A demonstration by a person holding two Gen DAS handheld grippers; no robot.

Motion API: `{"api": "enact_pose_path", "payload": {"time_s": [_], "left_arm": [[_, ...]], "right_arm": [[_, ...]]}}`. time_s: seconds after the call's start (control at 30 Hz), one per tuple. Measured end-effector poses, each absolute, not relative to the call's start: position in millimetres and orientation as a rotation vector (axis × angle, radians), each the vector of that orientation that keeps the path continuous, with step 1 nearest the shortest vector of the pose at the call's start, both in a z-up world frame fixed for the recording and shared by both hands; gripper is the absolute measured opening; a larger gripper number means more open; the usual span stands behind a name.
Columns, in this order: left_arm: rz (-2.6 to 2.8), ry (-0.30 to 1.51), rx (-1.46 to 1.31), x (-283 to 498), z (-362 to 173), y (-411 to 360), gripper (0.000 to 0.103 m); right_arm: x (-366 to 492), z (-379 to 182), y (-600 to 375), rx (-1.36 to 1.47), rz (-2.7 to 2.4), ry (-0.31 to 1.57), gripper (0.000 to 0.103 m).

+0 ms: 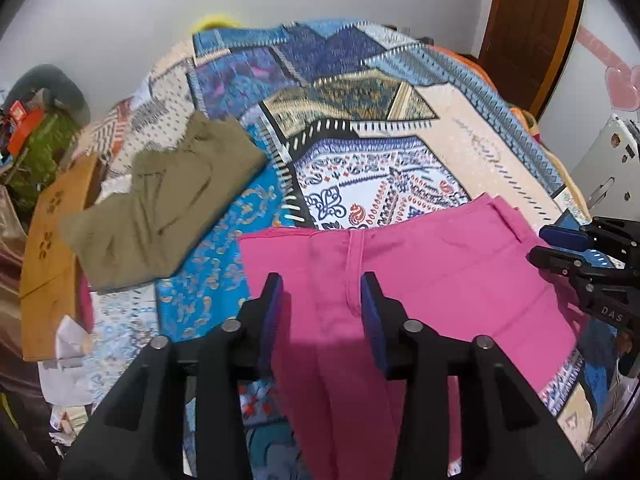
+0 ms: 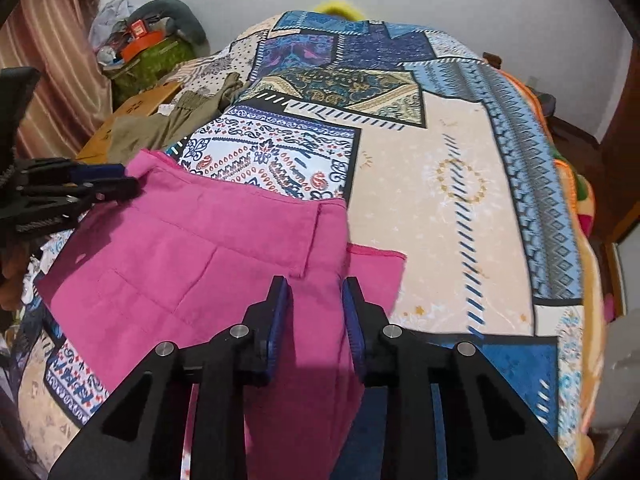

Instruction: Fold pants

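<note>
A white-walled room holds a bed under a patchwork bedspread (image 1: 400,152) of blue, cream and paisley panels, which fills most of both wrist views; a dark wooden door frame (image 1: 532,28) stands far ahead and to the right of the left gripper; a heap of clutter with a green bundle (image 2: 152,60) sits well ahead and left of the right gripper, beside a striped brown curtain (image 2: 52,68). The pink pants (image 1: 420,280) lie spread on the bedspread directly below and ahead of both tools, waistband toward the far side, legs running back beneath the cameras; a pair of olive pants (image 1: 160,208) lies crumpled ahead and to the left of the left gripper, well apart from the pink pair, next to a tan cardboard box (image 1: 48,256). The left gripper (image 1: 322,292) hovers over the pink fabric near the fly seam, its blue-padded jaws spread wide with nothing between them; the right gripper (image 2: 316,300) hangs over the pink pants near a belt loop by their right edge, jaws parted somewhat narrower, empty too; in the left view it shows side-on at the right edge, by the waistband corner.
</note>
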State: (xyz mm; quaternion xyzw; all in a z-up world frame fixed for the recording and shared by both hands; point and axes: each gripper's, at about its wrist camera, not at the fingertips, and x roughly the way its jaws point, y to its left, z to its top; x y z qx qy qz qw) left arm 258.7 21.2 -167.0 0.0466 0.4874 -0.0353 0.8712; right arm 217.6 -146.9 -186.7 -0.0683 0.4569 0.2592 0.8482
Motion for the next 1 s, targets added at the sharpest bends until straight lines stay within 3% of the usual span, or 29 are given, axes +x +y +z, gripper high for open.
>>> {"api": "enact_pose_path", "payload": {"time_s": [0.13, 0.27, 0.3, 0.4, 0.73, 1.0], "left_arm": [[-0.065, 0.984, 0.079, 241.9, -149.4, 27.0, 0.055], [-0.069, 0.977, 0.021, 225.1, -142.1, 36.9, 0.078], [-0.071, 0.982, 0.002, 220.9, -143.2, 39.8, 0.079], [-0.077, 1.022, -0.019, 214.1, -153.4, 43.4, 0.079], [-0.138, 1.124, -0.122, 218.7, -192.4, 47.8, 0.079], [-0.174, 1.124, -0.201, 239.5, -203.3, 46.5, 0.073]], "right_arm": [[206.1, -174.2, -154.1, -0.173, 0.526, 0.941, 0.031], [195.6, -163.7, -163.6, -0.146, 0.516, 0.912, 0.052], [191.7, -161.5, -166.9, -0.134, 0.510, 0.904, 0.058], [184.5, -160.9, -170.0, -0.123, 0.497, 0.891, 0.063], [188.1, -197.5, -184.2, 0.008, 0.525, 0.984, 0.063], [211.5, -218.5, -188.3, 0.217, 0.571, 1.069, 0.063]]}}
